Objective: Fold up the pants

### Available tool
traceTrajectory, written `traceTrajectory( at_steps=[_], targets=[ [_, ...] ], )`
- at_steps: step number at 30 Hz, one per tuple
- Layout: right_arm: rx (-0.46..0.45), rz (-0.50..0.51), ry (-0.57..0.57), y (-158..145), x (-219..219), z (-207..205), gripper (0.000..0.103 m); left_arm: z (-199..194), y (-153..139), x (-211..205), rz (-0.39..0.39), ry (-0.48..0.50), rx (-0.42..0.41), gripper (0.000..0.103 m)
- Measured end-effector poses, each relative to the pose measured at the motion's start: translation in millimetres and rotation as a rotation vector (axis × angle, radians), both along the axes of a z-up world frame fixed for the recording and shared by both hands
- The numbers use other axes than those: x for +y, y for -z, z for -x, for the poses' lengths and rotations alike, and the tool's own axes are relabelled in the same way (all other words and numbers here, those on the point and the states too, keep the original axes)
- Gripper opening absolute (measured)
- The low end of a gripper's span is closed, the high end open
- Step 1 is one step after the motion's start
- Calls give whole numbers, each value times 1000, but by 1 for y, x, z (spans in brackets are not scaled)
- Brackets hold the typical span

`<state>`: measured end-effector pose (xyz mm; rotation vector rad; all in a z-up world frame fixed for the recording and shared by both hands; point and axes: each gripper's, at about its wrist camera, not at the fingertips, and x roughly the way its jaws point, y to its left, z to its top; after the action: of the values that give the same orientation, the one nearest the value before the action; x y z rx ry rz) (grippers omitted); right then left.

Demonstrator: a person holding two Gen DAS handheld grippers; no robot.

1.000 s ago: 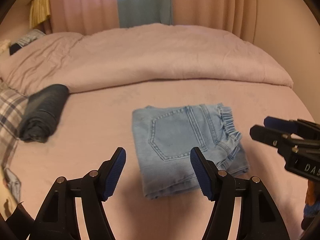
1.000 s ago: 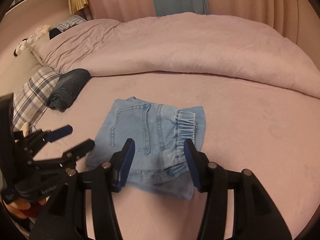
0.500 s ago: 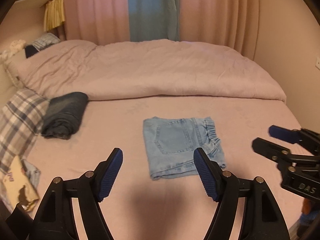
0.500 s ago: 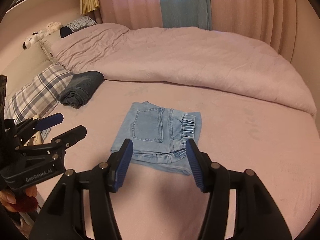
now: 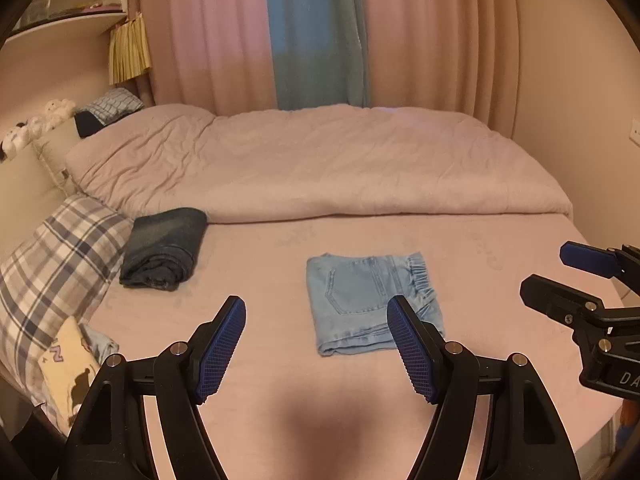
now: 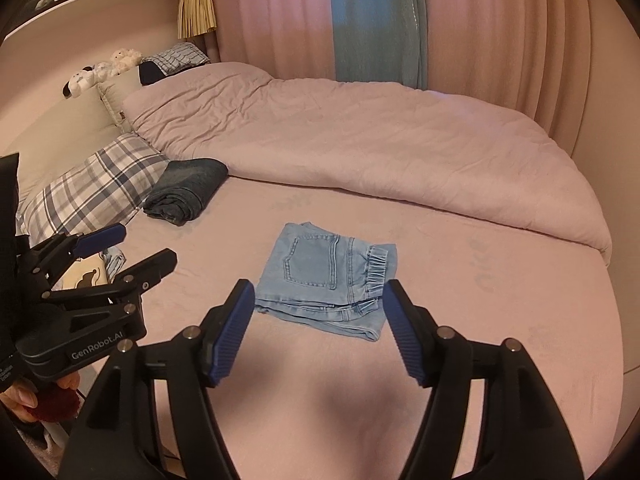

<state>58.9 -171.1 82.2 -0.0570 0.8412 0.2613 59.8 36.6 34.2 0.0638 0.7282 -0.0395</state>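
Observation:
Light blue denim pants (image 5: 366, 300) lie folded into a compact rectangle on the pink bed sheet (image 5: 280, 392), back pocket up and elastic waistband to the right; they also show in the right wrist view (image 6: 326, 278). My left gripper (image 5: 316, 346) is open and empty, held back above the near part of the bed. My right gripper (image 6: 320, 330) is open and empty, also held back from the pants. Each gripper shows in the other's view, the right one (image 5: 560, 276) and the left one (image 6: 136, 246).
A folded dark denim garment (image 5: 164, 248) lies at the left by a plaid pillow (image 5: 52, 264). A pink duvet (image 5: 320, 160) covers the far half of the bed. Small cloth items (image 5: 72, 372) lie at the near left edge. Curtains hang behind.
Both grippers have pulled back and up from the folded pants, which now look smaller and farther away. Both stay open and empty.

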Motion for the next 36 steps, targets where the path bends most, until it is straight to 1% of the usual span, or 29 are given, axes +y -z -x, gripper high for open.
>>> traceTrajectory(
  at_steps=[2, 9, 19, 36],
  targets=[
    [-6, 5, 1, -5, 1, 3, 75, 3, -3, -1, -1, -1, -4, 73],
    [-21, 28, 6, -13, 4, 8, 78, 8, -7, -3, 4, -3, -4, 73],
    [-8, 40, -4, -8, 11, 7, 80, 5, -3, -4, 11, -10, 18, 73],
    [31, 48, -4, 9, 11, -4, 80, -14, 19, -9, 0, -8, 83, 73]
  ],
)
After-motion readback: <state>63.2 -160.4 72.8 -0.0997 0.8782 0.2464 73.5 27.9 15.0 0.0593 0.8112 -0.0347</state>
